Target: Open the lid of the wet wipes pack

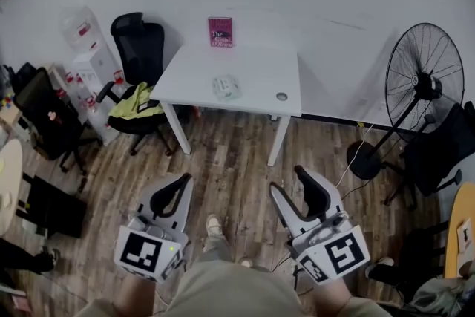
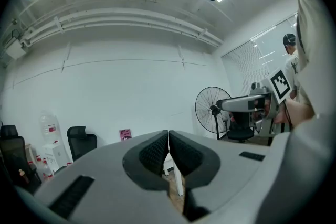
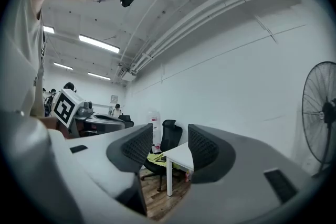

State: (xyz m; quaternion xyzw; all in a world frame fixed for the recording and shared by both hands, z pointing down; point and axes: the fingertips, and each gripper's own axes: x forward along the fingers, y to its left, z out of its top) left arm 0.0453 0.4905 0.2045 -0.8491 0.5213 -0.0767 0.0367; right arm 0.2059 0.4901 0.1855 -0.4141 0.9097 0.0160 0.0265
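The wet wipes pack point(image 1: 226, 87) lies on the white table point(image 1: 252, 63), well apart from both grippers, which are held near the person's body. Left gripper point(image 1: 180, 182): jaws together, nothing between them. Right gripper point(image 1: 288, 180): jaws wide apart, empty.

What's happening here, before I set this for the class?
A person stands back from the white table, holding a gripper in each hand. The left gripper is shut and empty; the right gripper is open with nothing between its jaws. The wet wipes pack lies on the table, untouched; its lid is too small to make out.
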